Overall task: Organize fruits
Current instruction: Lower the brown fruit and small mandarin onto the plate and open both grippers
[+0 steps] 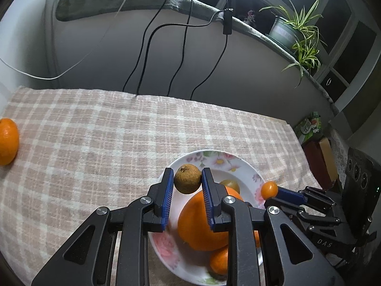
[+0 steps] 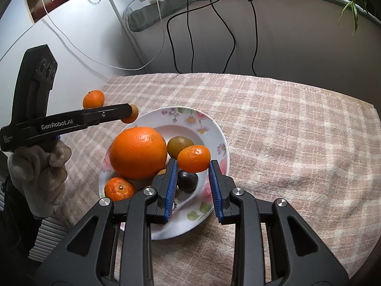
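My left gripper (image 1: 187,178) is shut on a small brown round fruit (image 1: 187,178) and holds it above the flowered white plate (image 1: 247,166). It shows from the side in the right wrist view (image 2: 129,114). My right gripper (image 2: 193,164) is shut on a small orange kumquat (image 2: 194,158) above the plate's (image 2: 214,124) right side; it also shows in the left wrist view (image 1: 269,190). On the plate lie a large orange (image 2: 138,152), a mandarin (image 2: 119,189), a greenish-brown fruit (image 2: 178,144) and a dark fruit (image 2: 187,180).
A loose mandarin (image 1: 8,140) lies on the checked cloth (image 1: 107,131) at the far left, also in the right wrist view (image 2: 93,99). Black cables (image 1: 181,47) hang on the wall behind. Boxes (image 1: 319,157) stand past the table's right edge.
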Tool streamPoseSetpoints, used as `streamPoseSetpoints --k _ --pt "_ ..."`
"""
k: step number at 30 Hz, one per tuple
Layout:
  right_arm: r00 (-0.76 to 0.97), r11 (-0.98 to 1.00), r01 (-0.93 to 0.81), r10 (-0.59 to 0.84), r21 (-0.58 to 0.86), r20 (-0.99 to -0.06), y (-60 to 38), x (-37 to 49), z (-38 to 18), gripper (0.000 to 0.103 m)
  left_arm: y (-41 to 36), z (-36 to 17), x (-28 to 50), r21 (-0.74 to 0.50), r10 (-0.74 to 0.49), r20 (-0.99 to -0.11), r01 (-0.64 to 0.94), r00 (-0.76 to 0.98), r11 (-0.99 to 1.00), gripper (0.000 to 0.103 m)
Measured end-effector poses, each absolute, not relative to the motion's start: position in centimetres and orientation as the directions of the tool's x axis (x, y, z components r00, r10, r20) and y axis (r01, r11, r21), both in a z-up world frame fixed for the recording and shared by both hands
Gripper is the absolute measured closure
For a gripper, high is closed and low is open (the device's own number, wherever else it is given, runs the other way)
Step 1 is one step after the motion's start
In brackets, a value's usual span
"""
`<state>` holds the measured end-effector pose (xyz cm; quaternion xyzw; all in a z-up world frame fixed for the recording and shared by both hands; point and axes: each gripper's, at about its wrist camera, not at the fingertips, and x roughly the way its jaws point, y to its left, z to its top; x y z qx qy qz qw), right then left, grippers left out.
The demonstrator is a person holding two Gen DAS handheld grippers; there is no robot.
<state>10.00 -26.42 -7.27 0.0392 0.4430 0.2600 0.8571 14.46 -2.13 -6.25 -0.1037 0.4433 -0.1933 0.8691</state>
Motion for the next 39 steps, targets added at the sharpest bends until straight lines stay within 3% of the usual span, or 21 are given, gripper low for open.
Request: streamPoseSetpoints --k 10,16,18,20,25,31,39 --pt "0.470 0.859 -0.427 0.477 0.282 -0.743 -26.0 10.2 -7.6 0.075 -2.8 -6.2 14.8 -0.357 -0.442 -0.729 0.261 0.522 0.897 0.080" --pt "0.470 0.861 -0.428 0.472 0.275 -0.746 -26.0 10.1 -7.6 0.074 -3.1 -6.0 14.7 -0.355 -0.448 -0.726 0.274 0.521 0.894 0.068" --pt "0.469 0.859 -0.430 0.475 0.277 -0.745 -26.0 10.1 -7.6 0.066 -3.0 -5.9 14.7 -0.353 -0.447 -0.726 0.274 0.523 0.894 0.063" --pt "0.478 0.861 -0.429 0.472 0.272 -0.741 -26.1 10.1 -7.4 0.046 -3.0 -6.0 14.7 -0.357 -0.449 -0.725 0.274 0.522 0.893 0.058" --pt "0.494 0.861 -0.432 0.476 0.270 -0.728 -26.3 9.8 -7.0 0.031 -3.1 -5.9 14.4 -0.344 -0.443 -0.726 0.281 0.526 0.896 0.047" --pt "0.503 0.862 -0.434 0.474 0.264 -0.723 -26.2 9.8 -6.8 0.030 -3.7 -5.4 13.6 -0.279 -0.397 -0.727 0.287 0.561 0.916 0.029" --pt "0.514 0.869 -0.426 0.462 0.252 -0.723 -26.3 9.7 -6.3 0.030 -4.2 -4.5 12.5 -0.174 -0.320 -0.723 0.287 0.612 0.942 0.029"
